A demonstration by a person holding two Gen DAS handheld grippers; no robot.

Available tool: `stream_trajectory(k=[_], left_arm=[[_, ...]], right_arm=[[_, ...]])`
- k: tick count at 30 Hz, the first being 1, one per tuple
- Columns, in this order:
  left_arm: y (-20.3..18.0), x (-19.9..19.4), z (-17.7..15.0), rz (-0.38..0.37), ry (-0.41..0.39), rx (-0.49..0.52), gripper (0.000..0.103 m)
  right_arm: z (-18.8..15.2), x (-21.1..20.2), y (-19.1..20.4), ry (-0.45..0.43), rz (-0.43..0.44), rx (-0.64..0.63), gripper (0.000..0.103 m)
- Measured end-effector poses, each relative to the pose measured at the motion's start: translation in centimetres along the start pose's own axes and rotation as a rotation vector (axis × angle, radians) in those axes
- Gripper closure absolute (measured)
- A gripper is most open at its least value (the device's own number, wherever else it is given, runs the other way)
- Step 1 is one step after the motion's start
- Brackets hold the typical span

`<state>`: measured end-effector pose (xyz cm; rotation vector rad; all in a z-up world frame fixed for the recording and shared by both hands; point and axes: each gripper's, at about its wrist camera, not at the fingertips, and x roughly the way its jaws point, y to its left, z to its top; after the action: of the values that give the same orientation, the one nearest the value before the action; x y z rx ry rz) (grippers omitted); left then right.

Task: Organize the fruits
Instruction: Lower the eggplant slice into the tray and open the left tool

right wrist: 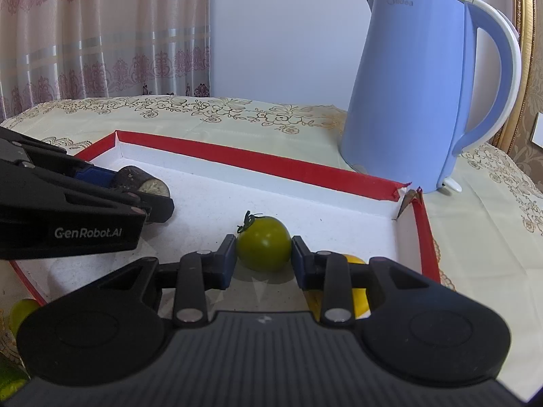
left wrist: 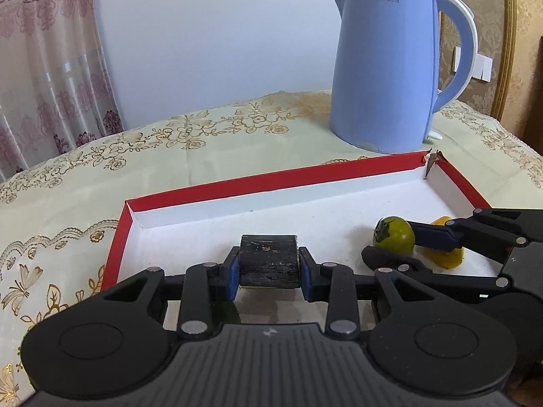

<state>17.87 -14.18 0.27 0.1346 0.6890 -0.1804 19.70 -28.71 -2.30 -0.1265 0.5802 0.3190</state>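
Observation:
A shallow white tray with a red rim [left wrist: 271, 176] lies on the table. My left gripper [left wrist: 269, 268] is shut on a dark, short sugarcane-like chunk [left wrist: 269, 259] over the tray floor; the chunk also shows in the right wrist view [right wrist: 142, 179]. My right gripper [right wrist: 264, 254] is shut on a green tomato [right wrist: 263, 242] with a stem, low over the tray floor at its right end; the tomato also shows in the left wrist view [left wrist: 395, 235]. A yellow fruit [left wrist: 444, 257] lies in the tray behind the right gripper's fingers, partly hidden.
A tall blue electric kettle [left wrist: 390, 68] stands just behind the tray's far right corner. The table has a cream embroidered cloth [left wrist: 101, 176]. More green-yellow fruit [right wrist: 20, 312] lies outside the tray at the left. Curtain and wall are behind.

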Motion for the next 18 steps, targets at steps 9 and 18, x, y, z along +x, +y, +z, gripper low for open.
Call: stream_trajectory(k=[9,18], left_arm=[[-0.28,-0.05,-0.20,0.008,-0.006,0.022,0.069],[-0.29,-0.14,-0.27,0.011,-0.010,0.017,0.069]], right_arm=[[0.03,0.00,-0.02,0.000,-0.001,-0.001,0.070],[-0.02,0.00,0.12,0.000,-0.007,-0.010,0.070]])
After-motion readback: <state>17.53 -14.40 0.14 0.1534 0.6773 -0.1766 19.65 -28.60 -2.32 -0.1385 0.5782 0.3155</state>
